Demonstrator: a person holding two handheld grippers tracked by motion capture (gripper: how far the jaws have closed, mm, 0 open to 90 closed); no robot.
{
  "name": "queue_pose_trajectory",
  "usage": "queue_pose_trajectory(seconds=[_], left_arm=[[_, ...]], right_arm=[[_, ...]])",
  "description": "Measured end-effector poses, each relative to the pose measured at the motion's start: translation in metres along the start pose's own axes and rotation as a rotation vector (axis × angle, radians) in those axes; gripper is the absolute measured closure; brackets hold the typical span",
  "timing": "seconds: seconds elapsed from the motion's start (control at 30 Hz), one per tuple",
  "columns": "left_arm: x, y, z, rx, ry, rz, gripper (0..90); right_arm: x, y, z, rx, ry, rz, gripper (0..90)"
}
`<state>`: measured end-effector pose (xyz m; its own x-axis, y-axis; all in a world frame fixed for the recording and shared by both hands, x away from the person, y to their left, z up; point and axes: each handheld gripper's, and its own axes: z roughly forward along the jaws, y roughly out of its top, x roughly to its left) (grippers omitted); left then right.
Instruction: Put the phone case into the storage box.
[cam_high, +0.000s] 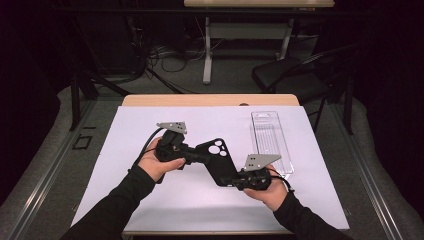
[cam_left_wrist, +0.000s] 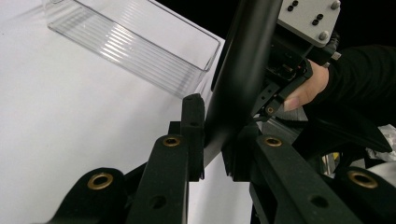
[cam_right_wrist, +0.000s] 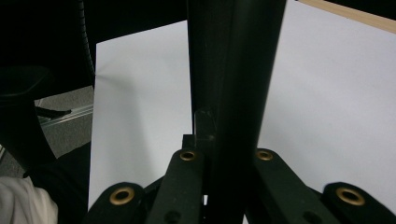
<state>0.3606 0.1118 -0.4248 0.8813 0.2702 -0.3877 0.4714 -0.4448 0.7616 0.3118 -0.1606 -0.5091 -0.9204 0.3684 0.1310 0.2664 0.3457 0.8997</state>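
A black phone case (cam_high: 217, 160) with round camera cutouts hangs over the white sheet, held at both ends. My left gripper (cam_high: 202, 157) grips its upper end from the left, and in the left gripper view its jaws (cam_left_wrist: 215, 140) close on the case's edge (cam_left_wrist: 243, 70). My right gripper (cam_high: 232, 181) clamps the lower end. In the right gripper view the case (cam_right_wrist: 233, 70) rises dark and upright between its jaws (cam_right_wrist: 224, 140). The hand holding the right gripper (cam_left_wrist: 280, 84) shows beyond the case in the left gripper view.
A clear ribbed plastic tray (cam_high: 270, 140) (cam_left_wrist: 135, 42) lies on the right part of the white sheet (cam_high: 150, 200). The wooden table edge (cam_high: 210, 100) runs along the back. A black chair (cam_high: 295, 75) stands beyond it, with cables on the floor.
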Motion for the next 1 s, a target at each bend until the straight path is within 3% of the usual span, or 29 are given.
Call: queue_pose_trajectory(seconds=[1.0], left_arm=[[-0.0016, -0.0002, -0.0012, -0.007, -0.008, 0.023, 81.4]], right_arm=[[-0.0009, 0.0006, -0.0010, -0.006, 0.004, 0.013, 83.7]])
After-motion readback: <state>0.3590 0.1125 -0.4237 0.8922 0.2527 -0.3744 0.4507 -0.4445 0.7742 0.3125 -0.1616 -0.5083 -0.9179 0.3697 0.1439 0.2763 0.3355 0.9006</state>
